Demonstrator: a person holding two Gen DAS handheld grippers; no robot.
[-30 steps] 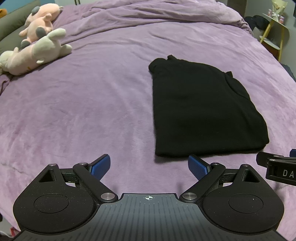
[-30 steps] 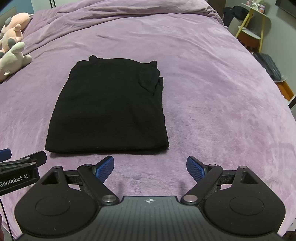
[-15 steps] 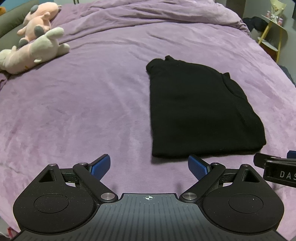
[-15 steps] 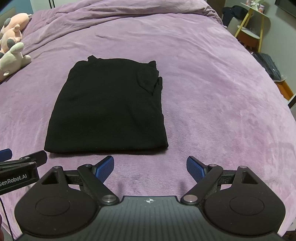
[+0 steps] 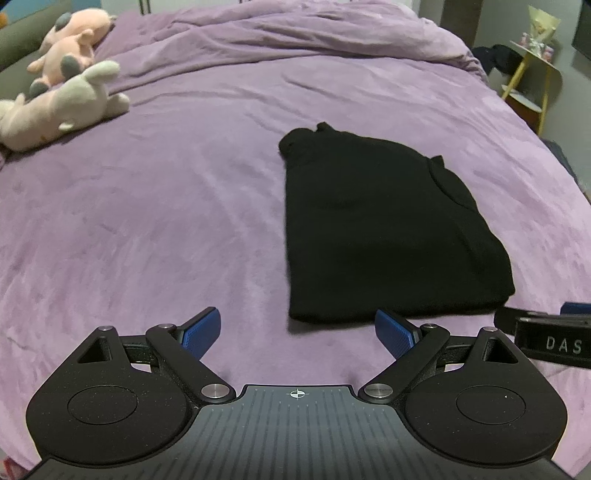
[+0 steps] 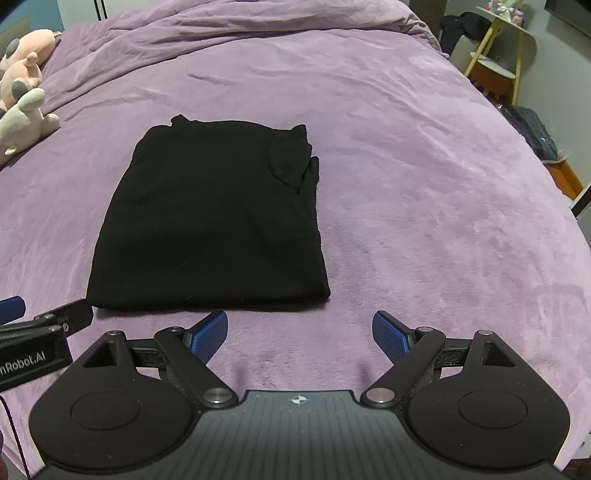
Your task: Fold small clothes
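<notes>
A black garment [image 5: 384, 229] lies folded in a flat rectangle on the purple bedspread [image 5: 147, 221]; it also shows in the right wrist view [image 6: 210, 218]. My left gripper [image 5: 297, 330] is open and empty, just short of the garment's near left corner. My right gripper [image 6: 299, 330] is open and empty, just short of its near right corner. Each gripper's side shows at the edge of the other's view.
Two plush toys [image 5: 62, 96] lie at the far left of the bed. A rumpled duvet [image 5: 295, 33] is bunched at the far end. A yellow-legged side table [image 6: 506, 55] and a dark bag [image 6: 532, 129] stand off the bed's right side.
Both grippers have drawn back slightly from the garment and stayed open. The garment has not moved.
</notes>
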